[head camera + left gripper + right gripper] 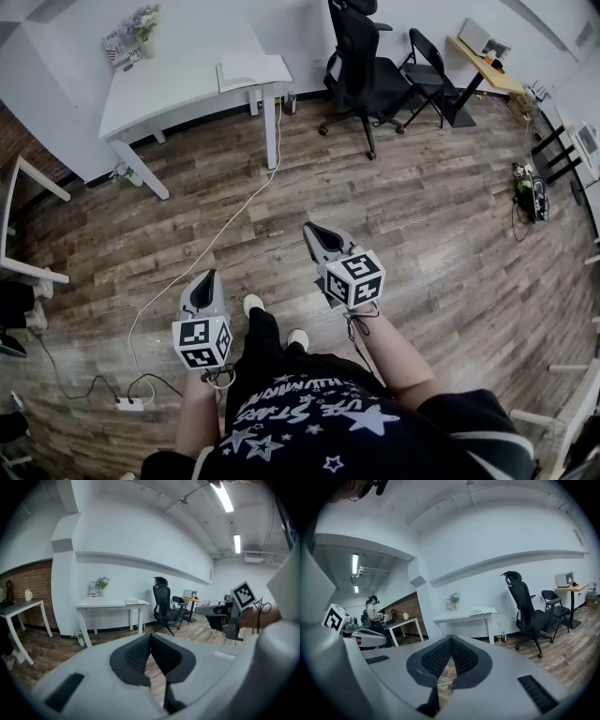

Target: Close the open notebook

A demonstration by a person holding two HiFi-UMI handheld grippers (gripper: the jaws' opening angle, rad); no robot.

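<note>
Floor (422, 216): open wood planks lie between the person and the work, so the whole approach is still to be made. A hurried walk would probably bring the grippers in at a bad angle.
Table (178, 84): white, against the far wall and well apart from both grippers. Knocking its leg on arrival could shift whatever lies on top.
Chair (361, 66): a black office chair just beside the table's right end. It could crowd the right arm during the closing sweep.
Cable (216, 244): a pale cord runs across the floor from the table towards a power strip (129, 404), across the likely path. Catching a foot on it is the main hazard.
Notebook (253, 70): open on the table's right end, near the edge. At this range I can't tell how flat its pages lie. A sideways shove on the cover could slide it off the edge.
Left gripper (208, 275): jaws pressed together with nothing between them, aimed a little downwards.
Right gripper (312, 228): jaws likewise together and empty. Shut tips may skid on the cover rather than lift it.
</note>
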